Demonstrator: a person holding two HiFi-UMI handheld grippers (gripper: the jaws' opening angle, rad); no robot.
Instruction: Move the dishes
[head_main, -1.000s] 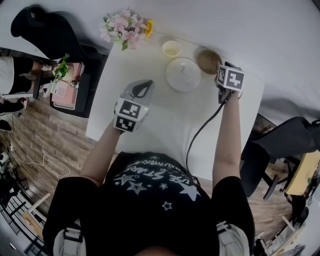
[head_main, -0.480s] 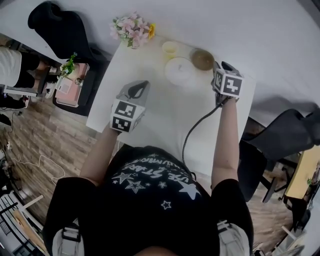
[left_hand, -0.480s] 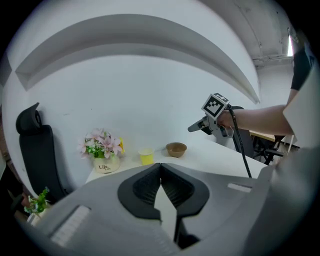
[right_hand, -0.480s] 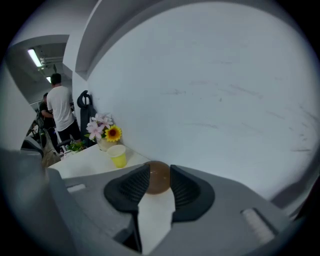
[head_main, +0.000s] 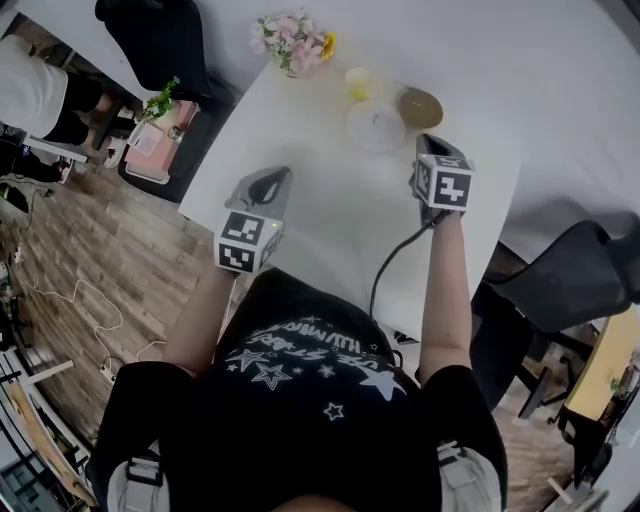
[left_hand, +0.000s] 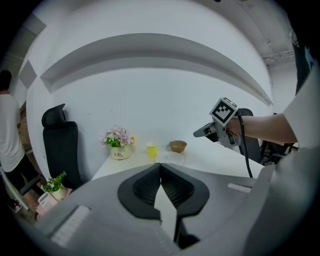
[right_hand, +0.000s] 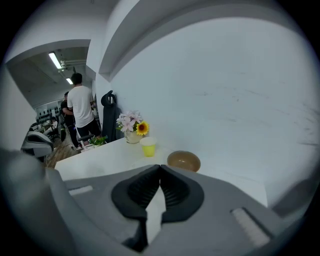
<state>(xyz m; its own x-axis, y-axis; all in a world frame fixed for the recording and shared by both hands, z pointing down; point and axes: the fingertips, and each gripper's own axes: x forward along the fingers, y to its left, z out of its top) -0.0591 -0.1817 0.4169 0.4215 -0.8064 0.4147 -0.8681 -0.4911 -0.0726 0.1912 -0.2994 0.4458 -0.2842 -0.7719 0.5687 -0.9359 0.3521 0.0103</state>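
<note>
The right gripper (head_main: 428, 150), earlier beside the bowl (head_main: 420, 107), has drawn back and hangs just short of the plate (head_main: 376, 126). The left gripper (head_main: 270, 182) hovers well left of the plate. Both are clenched, empty. The bowl sits just right of the plate on the table (head_main: 330, 200), the cup (head_main: 358, 82) behind it, and the flowers (head_main: 293, 40) farther left.

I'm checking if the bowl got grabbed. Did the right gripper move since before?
Yes. The right gripper has pulled back from the brown bowl, toward the near side of the table. It was at the bowl's rim; now tabletop shows between them.
</note>
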